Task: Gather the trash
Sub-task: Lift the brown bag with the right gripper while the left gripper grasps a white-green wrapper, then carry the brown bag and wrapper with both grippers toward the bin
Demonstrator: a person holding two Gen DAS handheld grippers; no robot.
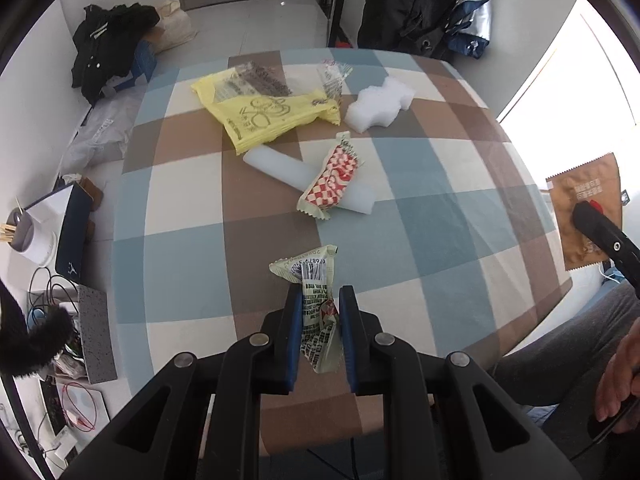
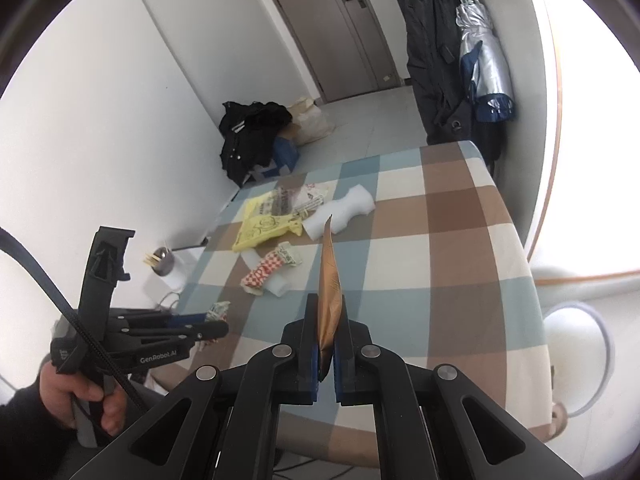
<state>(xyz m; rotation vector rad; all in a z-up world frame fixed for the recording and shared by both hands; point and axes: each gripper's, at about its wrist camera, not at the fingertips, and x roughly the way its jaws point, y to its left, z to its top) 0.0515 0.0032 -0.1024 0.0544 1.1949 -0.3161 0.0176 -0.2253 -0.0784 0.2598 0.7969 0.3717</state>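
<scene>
My left gripper (image 1: 320, 300) is shut on a crumpled pale green wrapper (image 1: 314, 280) with a barcode, held above the near part of the checked table (image 1: 440, 240). My right gripper (image 2: 328, 312) is shut on a flat brown packet (image 2: 330, 280), seen edge-on; it also shows in the left wrist view (image 1: 580, 208), off the table's right edge. On the table lie a red-and-white checked wrapper (image 1: 332, 178) over a white foam tube (image 1: 280, 164), a yellow plastic bag (image 1: 264, 114), clear printed wrappers (image 1: 334, 76) and a white foam block (image 1: 376, 104).
A white bin (image 2: 576, 360) stands on the floor right of the table. Black clothes (image 1: 108, 44) and a blue box lie on the floor at the far left. A cup of toothpicks (image 1: 20, 232), cables and clutter sit left of the table. Coats and an umbrella (image 2: 484, 64) hang behind.
</scene>
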